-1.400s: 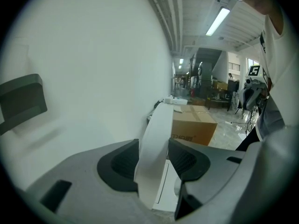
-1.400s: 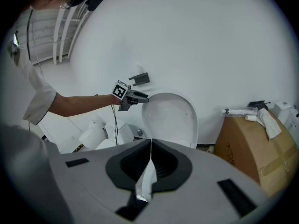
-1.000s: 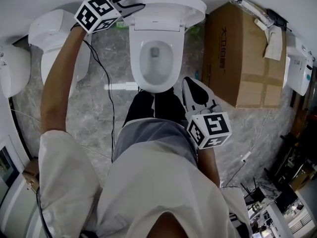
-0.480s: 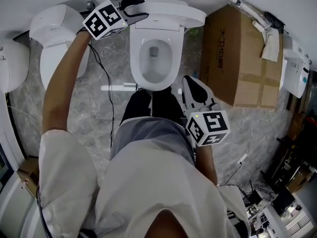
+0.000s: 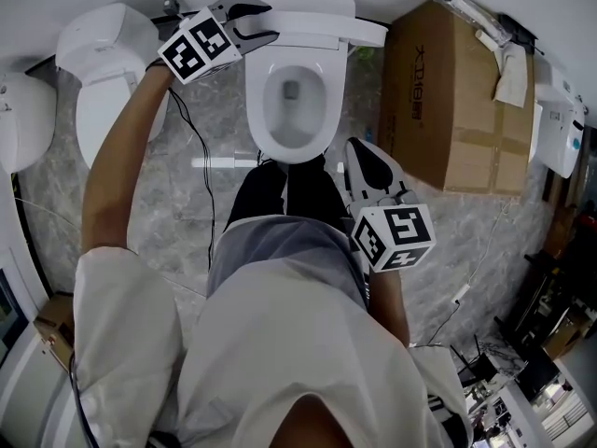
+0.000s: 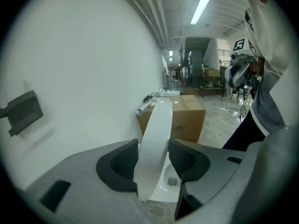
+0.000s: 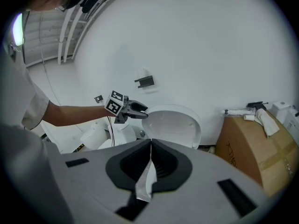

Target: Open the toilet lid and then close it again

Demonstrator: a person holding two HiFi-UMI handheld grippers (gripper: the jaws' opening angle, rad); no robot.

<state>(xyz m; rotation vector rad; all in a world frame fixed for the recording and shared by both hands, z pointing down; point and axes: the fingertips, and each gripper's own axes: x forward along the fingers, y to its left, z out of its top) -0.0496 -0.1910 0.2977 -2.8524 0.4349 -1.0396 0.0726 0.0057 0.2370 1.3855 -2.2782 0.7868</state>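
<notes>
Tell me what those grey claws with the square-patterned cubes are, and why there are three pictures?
They are grabbing tools a person holds, one in each hand. The head view looks down from the person's head; the other two cameras ride on the grippers. The left gripper pinches the edge of the raised white plastic toilet lid. The right gripper is shut and empty. Below stand the white toilet bowl and a brown cardboard box on the grey stone floor.

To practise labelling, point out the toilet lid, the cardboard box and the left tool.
toilet lid (image 7: 177, 127): right gripper view, its raised underside.
cardboard box (image 5: 457, 91): head view, its broad brown face.
left tool (image 5: 263, 21): head view, between its fingertips.
</notes>
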